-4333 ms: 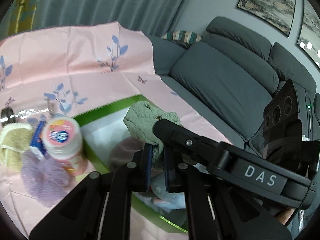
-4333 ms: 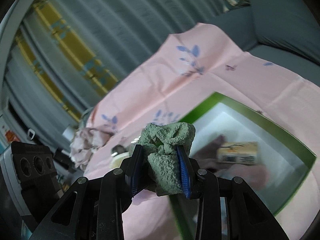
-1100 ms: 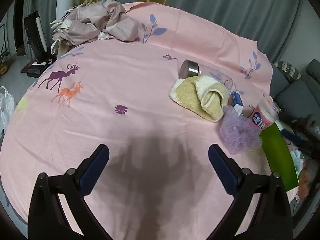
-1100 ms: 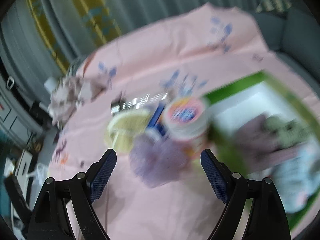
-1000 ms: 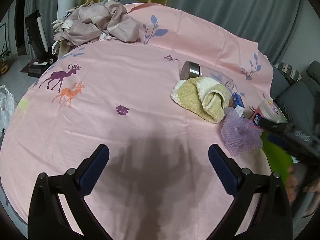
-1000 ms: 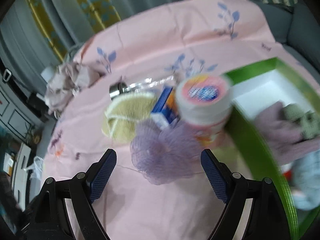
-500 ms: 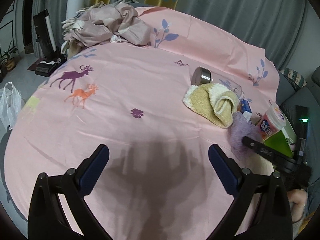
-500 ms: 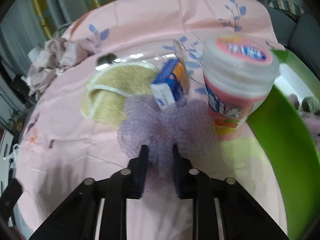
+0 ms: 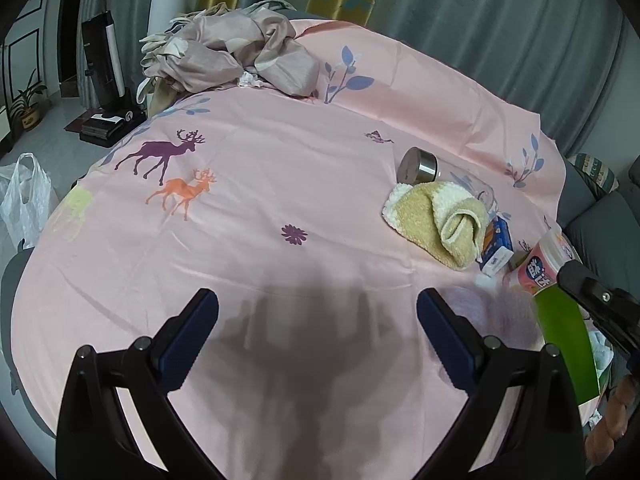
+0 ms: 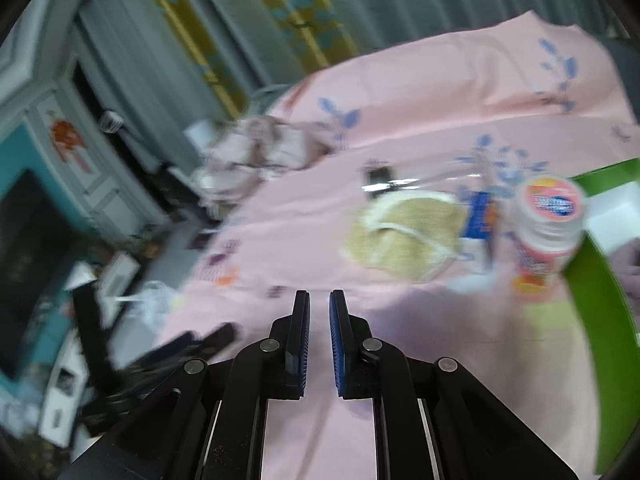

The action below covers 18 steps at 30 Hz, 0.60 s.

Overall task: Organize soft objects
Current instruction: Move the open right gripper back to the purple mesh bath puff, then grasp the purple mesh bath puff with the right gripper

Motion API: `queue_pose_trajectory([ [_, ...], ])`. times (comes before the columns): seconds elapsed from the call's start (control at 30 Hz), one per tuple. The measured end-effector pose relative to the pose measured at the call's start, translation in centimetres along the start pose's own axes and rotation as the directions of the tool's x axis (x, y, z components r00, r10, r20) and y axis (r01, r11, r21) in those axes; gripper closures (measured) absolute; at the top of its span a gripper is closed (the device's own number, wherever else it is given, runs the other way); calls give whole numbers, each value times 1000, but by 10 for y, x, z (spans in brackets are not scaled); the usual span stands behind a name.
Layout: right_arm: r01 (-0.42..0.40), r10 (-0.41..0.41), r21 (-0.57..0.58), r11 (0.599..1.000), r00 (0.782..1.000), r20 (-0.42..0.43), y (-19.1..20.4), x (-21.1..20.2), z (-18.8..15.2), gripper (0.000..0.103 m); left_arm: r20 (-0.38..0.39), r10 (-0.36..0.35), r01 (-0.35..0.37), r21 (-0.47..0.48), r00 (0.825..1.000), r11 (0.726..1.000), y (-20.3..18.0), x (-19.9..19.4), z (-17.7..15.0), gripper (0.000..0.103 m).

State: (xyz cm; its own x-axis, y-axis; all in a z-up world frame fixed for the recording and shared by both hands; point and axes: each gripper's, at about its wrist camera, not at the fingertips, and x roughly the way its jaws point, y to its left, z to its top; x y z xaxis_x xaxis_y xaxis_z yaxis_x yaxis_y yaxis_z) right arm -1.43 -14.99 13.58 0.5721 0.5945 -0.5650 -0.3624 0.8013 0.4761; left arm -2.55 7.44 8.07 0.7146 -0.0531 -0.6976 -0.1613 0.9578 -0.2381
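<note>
Left wrist view, pink deer-print tablecloth (image 9: 240, 216) over the worktop, grey curtains (image 9: 460, 12) behind, yellow towel (image 9: 436, 222) beside a green box (image 9: 562, 336), left gripper (image 9: 316, 328) fingers apart, right gripper (image 10: 319, 322) fingers together, nothing visible between.

Left hand-held gripper (image 9: 316, 318) wide open, nothing between its blue pads, pointing down at a slant, right hand-held gripper (image 10: 319, 320) squeezed nearly closed, nothing seen between its pads, picture blurry
</note>
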Motion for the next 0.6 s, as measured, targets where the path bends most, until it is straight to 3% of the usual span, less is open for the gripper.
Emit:
queue_pose_trajectory([
  [0.13,115,-113,18,993,990,-79,-3,7,-1,91,-8,5,-5,-3,1000,1000,2,1,0,4],
  [0.23,129,-124,40,991,985,-122,-13,0,2,86,-17,-20,20,8,1000,1000,0,1,-1,4],
  [0.27,144,-137,38,989,981,-137,-17,-4,3,68,-15,-28,29,17,999,999,-2,0,-1,5],
  [0.3,161,-155,35,986,978,-140,-20,-8,3,39,-13,-33,34,25,999,999,-3,0,-1,8],
  [0.37,199,-194,45,979,976,-95,-30,-24,4,20,-12,-42,43,38,999,998,-6,-1,-2,11],
  [0.47,216,-210,84,973,975,-75,-44,-41,9,19,-40,-110,111,22,993,994,-11,0,-4,15],
  [0.6,184,-164,180,966,979,-118,-68,-36,8,19,-90,-241,243,11,966,970,-33,4,-11,22],
])
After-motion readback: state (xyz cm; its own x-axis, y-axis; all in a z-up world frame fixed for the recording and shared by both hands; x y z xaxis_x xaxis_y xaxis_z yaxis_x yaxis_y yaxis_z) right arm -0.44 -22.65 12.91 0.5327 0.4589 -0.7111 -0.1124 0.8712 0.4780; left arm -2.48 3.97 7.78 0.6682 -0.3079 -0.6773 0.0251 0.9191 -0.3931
